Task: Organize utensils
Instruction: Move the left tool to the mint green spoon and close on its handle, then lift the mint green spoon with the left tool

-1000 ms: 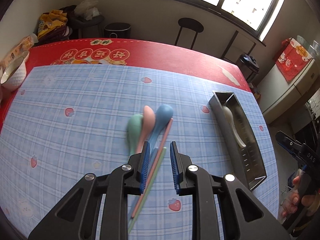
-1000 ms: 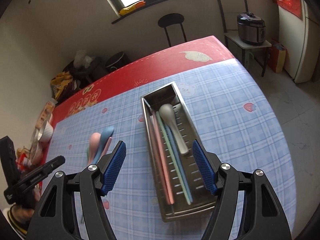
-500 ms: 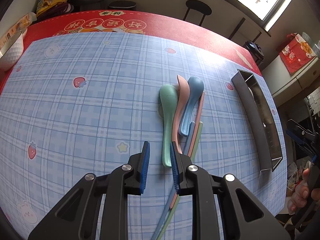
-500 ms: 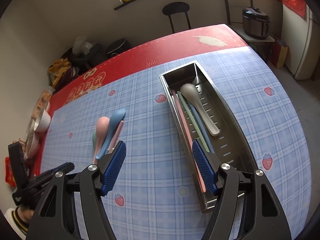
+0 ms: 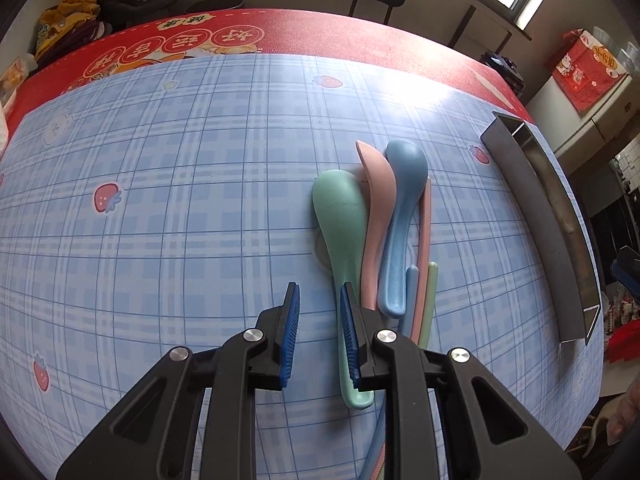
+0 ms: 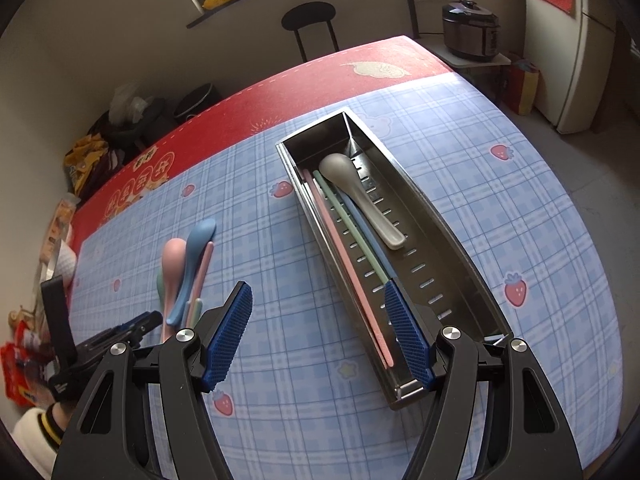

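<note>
A green spoon [image 5: 342, 220], a pink spoon [image 5: 376, 208] and a blue spoon [image 5: 402, 216] lie side by side on the blue checked tablecloth, with pink, blue and green chopsticks [image 5: 424, 276] beside them. My left gripper [image 5: 318, 312] is open, empty, low over the cloth; its right finger overlaps the green spoon's handle. The metal utensil tray [image 6: 452, 236] holds a grey spoon [image 6: 360, 196] and pink, green and blue chopsticks [image 6: 348, 248]. My right gripper [image 6: 320, 332] is wide open and empty, above the tray's near end. The spoons also show in the right wrist view [image 6: 188, 260].
The metal tray [image 5: 552, 216] stands right of the spoons. A white bowl [image 6: 64, 264] sits at the table's far left edge. A black stool [image 6: 312, 24], a rice cooker [image 6: 470, 30] on a side table and clutter stand beyond the red table border.
My left gripper has moved closer and lower to the left side of the spoons, by the green spoon's handle. My right gripper has shifted left along the tray, staying wide open.
</note>
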Tool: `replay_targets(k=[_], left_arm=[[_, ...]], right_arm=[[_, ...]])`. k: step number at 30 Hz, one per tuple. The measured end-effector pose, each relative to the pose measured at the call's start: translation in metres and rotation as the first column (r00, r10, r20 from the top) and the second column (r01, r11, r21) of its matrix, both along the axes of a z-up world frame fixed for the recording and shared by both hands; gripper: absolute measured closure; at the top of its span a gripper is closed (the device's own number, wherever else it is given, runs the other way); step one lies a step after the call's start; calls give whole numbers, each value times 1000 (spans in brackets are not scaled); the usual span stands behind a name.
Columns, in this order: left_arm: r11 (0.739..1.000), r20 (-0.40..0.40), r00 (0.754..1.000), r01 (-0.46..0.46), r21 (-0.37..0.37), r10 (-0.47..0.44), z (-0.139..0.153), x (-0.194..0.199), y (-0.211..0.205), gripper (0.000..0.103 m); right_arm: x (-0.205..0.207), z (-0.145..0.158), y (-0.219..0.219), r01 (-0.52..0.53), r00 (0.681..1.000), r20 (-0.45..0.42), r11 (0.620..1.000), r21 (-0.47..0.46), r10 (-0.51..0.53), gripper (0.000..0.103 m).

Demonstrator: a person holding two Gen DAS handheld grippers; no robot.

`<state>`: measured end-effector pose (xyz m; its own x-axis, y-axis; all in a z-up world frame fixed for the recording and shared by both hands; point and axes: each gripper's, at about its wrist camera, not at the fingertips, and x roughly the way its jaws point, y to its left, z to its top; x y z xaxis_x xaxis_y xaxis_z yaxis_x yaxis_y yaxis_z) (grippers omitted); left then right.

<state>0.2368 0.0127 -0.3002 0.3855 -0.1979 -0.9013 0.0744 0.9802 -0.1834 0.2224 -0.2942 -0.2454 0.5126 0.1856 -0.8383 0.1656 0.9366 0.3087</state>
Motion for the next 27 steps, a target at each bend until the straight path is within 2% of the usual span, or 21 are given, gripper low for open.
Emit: replay_targets(k=[4,6,12,17,22,24,27], left_arm=[[999,3,999,40,30,-40,0,4,-11,82],[998,-4,999,38,40,-38,-1,7,-14,77],[998,-10,999,45,44,-45,0,7,-18,77],[990,6,994,111,81,-112,1,4,-35,77],[988,-6,990,139,63,-139,0,5,-47,76],[988,-7,989,147,52,-147,1,6,-51,68],[989,-17,990,142,43,-142,0,9,-57,67]], right_arm=[[4,-1,2,8,1000,-3,1000,11,-8,36],[5,-2,3,12,1000,-2,1000,17,-12,36],[4,-9,0,31,999,-13,999,36,-31,36],[1,-17,-8,63,998,-35,996,62,-61,36],[-4,-22,-15,80,996,-42,994,71,-78,36],[-6,-22,-18,87,996,-42,993,75,-84,36],[-8,-23,-22,94,995,-43,992,80,-90,36]])
